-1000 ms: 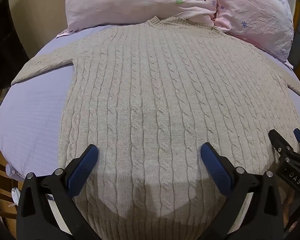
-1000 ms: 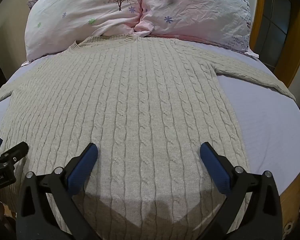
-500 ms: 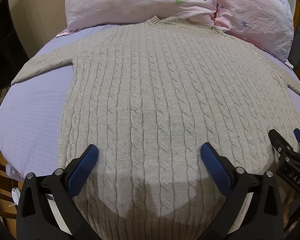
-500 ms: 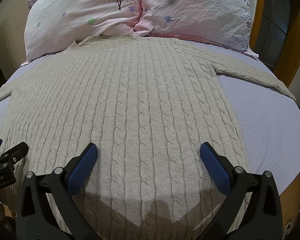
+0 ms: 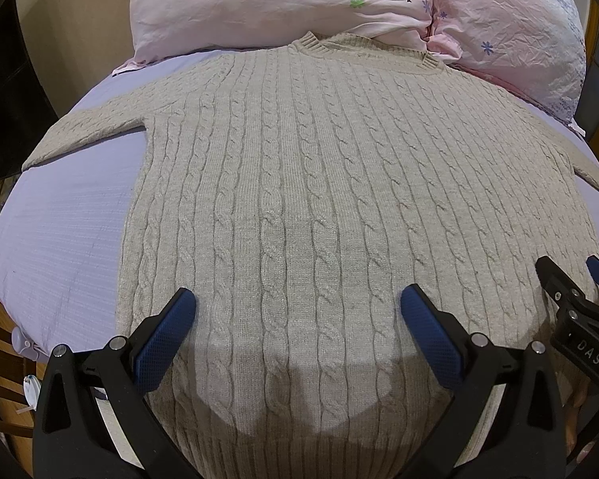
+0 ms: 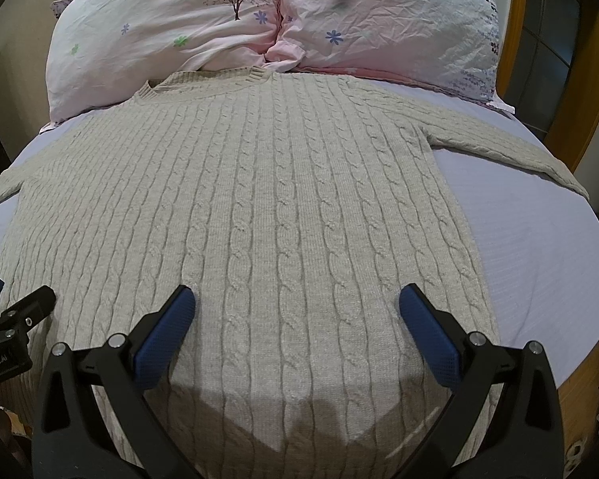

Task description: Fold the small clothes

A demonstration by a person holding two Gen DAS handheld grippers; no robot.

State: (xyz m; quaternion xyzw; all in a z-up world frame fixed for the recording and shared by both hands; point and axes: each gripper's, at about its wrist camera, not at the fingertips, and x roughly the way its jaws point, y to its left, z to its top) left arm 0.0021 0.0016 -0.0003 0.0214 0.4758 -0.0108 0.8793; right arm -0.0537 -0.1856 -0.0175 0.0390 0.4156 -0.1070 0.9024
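Both tools, left (image 5: 297,299) and right (image 6: 297,297), wide open, empty, over flat sweater (image 5: 319,183); its right cuff (image 6: 575,187) only in right view.

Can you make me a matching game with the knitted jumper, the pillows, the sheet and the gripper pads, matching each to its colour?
Things:
1. cable-knit sweater
2. two crumpled pillows
3. flat bed sheet
4. pads on the left gripper

Colours:
A. dark blue
B. pale pink with little flowers
C. beige
D. lilac

Pairs: 1-C, 2-B, 3-D, 4-A
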